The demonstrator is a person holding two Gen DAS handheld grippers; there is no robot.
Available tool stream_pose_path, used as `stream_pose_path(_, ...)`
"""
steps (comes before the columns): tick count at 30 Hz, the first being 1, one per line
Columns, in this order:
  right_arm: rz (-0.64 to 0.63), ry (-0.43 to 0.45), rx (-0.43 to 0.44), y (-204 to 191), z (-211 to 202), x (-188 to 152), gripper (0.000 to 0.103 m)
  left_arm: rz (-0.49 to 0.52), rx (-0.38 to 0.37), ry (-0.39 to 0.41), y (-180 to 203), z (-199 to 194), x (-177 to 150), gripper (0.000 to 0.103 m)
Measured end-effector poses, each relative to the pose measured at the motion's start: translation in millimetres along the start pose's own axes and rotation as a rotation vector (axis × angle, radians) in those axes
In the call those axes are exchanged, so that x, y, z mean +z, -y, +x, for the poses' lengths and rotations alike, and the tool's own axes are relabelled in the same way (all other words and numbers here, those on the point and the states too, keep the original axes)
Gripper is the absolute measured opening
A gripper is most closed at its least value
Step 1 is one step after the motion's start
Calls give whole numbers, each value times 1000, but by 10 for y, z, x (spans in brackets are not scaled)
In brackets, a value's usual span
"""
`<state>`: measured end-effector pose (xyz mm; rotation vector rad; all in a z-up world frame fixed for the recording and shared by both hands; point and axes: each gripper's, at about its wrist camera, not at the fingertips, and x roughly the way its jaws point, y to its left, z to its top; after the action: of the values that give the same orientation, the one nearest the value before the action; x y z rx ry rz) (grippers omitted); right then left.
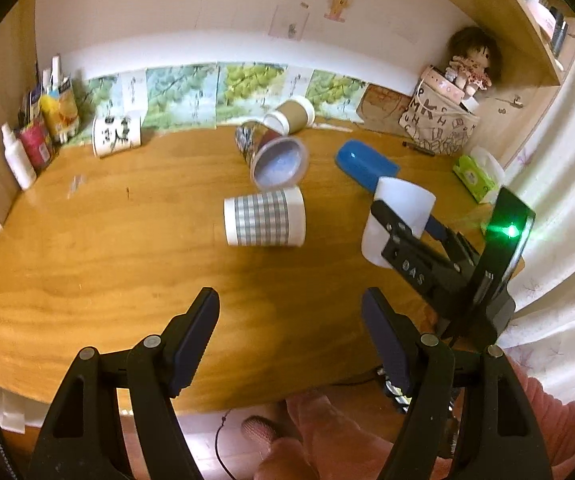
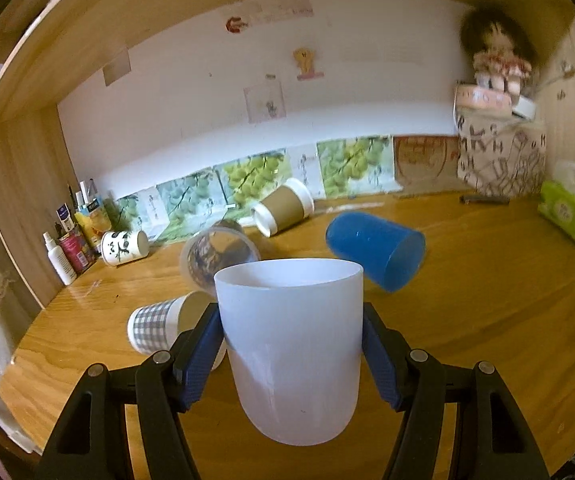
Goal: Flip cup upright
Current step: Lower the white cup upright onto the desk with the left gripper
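Observation:
My right gripper [image 2: 291, 340] is shut on a translucent white cup [image 2: 291, 344] and holds it mouth-up, slightly tilted, above the wooden desk [image 2: 487, 320]. The same cup [image 1: 401, 208] and right gripper [image 1: 403, 224] show at the right of the left wrist view. My left gripper [image 1: 289, 320] is open and empty above the desk's front part [image 1: 107, 280]. A plaid paper cup [image 1: 264, 217] lies on its side ahead of it. A clear printed cup [image 1: 273, 156], a brown-sleeved paper cup [image 1: 290, 115] and a blue cup [image 1: 365, 164] also lie on their sides.
A panda mug [image 1: 116, 135] lies at the back left next to bottles [image 1: 19, 156] and cartons. A lettered bag [image 1: 439, 120] with a doll [image 1: 473, 60] stands at the back right, a green tissue pack [image 1: 475, 176] beside it. Wooden side walls enclose the desk.

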<state>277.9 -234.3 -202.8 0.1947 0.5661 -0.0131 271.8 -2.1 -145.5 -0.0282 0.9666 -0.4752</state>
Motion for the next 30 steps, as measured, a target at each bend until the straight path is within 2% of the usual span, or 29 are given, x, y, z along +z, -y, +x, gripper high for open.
stream_pose_path(10, -20, 25, 0, 38, 18, -58, 68, -6, 14, 22, -85, 121, 167, 77)
stream_pose_path(30, -82, 27, 24, -50, 54, -257, 68, -4, 34, 15, -86, 228, 186, 77)
